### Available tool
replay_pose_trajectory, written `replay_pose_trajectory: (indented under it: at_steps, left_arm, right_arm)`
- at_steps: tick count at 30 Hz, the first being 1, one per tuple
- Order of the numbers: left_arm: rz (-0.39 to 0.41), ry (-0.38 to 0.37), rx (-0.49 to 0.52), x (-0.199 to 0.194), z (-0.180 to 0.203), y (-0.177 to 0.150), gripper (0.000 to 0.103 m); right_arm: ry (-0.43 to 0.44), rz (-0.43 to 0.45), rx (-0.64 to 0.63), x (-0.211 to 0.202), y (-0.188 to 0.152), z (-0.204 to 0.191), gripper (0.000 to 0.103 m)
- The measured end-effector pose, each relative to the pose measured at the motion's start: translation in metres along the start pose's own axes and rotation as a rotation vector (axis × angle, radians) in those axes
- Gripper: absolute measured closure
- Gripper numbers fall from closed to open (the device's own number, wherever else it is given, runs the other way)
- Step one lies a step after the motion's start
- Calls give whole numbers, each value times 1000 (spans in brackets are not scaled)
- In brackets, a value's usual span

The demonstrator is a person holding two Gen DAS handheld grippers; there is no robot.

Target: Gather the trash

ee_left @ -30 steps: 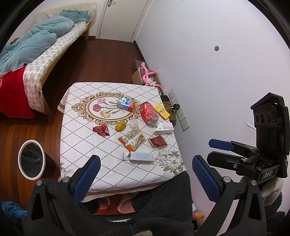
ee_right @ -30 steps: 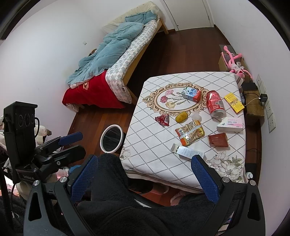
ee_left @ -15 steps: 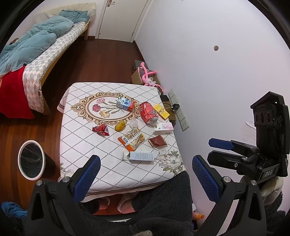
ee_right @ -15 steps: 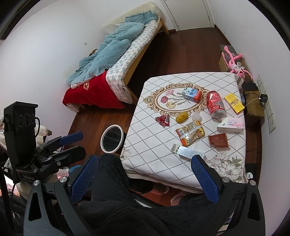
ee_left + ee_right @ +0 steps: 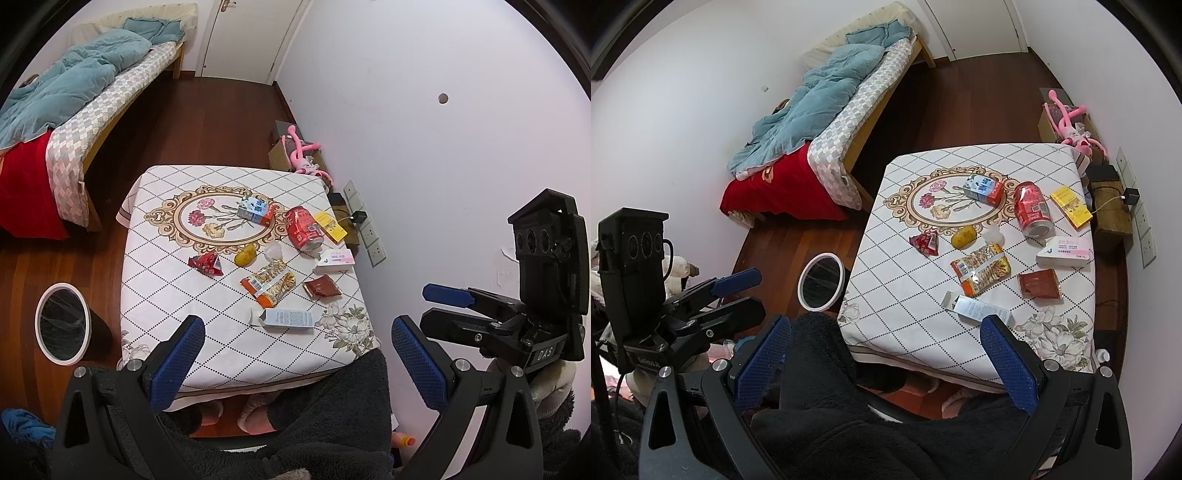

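Note:
A table (image 5: 162, 280) with a white diamond-pattern cloth carries several pieces of trash: a red can (image 5: 303, 228) on its side, a small juice carton (image 5: 255, 210), a yellow packet (image 5: 330, 226), a red wrapper (image 5: 206, 263), a snack bag (image 5: 269, 282), a brown sachet (image 5: 321, 287), a white-pink box (image 5: 335, 260) and a pale blue box (image 5: 288, 317). A white-rimmed bin (image 5: 62, 324) stands on the floor left of the table. My left gripper (image 5: 295, 363) is open, high above the near table edge. My right gripper (image 5: 886, 363) is open and empty, also raised.
A bed (image 5: 74, 88) with a blue duvet stands at the far left. A pink toy (image 5: 301, 155) and boxes lie by the wall behind the table. Wall sockets (image 5: 365, 229) are to the table's right. The person's dark fleece (image 5: 325, 417) fills the bottom of both views.

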State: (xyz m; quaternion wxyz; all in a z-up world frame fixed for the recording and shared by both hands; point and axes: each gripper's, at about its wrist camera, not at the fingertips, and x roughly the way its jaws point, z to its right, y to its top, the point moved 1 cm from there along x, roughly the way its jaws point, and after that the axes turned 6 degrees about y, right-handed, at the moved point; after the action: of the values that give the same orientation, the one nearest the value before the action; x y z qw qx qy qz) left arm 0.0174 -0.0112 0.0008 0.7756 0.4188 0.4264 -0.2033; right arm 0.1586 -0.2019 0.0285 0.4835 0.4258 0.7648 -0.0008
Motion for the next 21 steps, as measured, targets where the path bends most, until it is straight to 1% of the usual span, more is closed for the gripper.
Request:
replay_pose_trajectory:
  at_steps: [8,11,12,15,17,18,19,20,21]
  left_arm:
    - [-18,1,-6,8,-6,4,0]
    - [-16,37,-11,18,-10,8,0]
    - [-5,66,-15,24,-12,10,0]
    - [30,212,-21,50,-22,18,0]
    - [39,310,-28,79,-34,25,0]
    - [37,357,-39,98,-42,28,0]
    - [31,382,-47,109,-49,29,0]
    - [12,409,-65,132,-59,32,0]
    - [-1,420,-74,144,-69,33,0]
  right_arm:
    - [8,-22,4,8,0,3,0]
    - [10,-31,6,13,3,5,0]
    - [6,-31,12,16,4,7,0]
    - [-29,-17,38,24,10,17,0]
    - [-74,3,61,32,18,30,0]
    - [-113,20,77,39,23,41,0]
    - [-150,35,92,45,28,51,0]
    - [-183,50,106,52,35,62,0]
    - [-222,66,120,60,42,74,0]
